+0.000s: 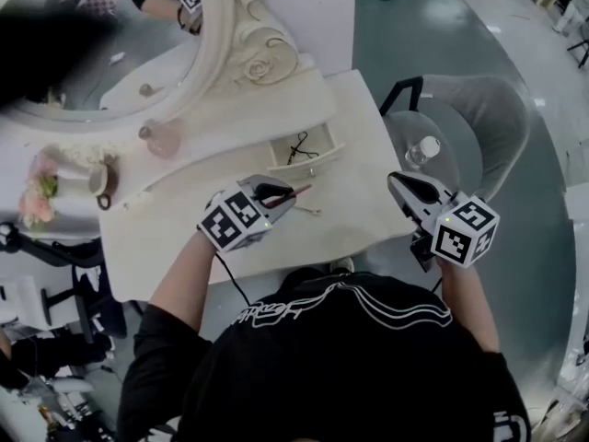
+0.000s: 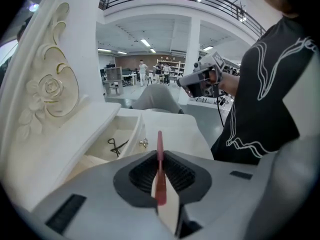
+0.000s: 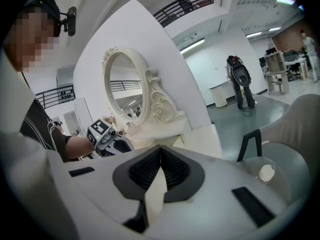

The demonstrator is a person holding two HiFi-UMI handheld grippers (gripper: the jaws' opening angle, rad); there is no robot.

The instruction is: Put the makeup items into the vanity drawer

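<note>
My left gripper point(image 1: 274, 194) clamps a slim pink pencil point(image 2: 159, 165); pinched so thinly, it could swivel and miss the drawer point(image 1: 323, 142) ahead.

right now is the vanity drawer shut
No, the drawer stands pulled out, with a black tool lying inside it.

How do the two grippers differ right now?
The left gripper is shut on a pink makeup pencil; the right gripper is shut on nothing. The left gripper hangs over the vanity top; the right gripper sits at its edge near the chair. Both carry marker cubes.
</note>
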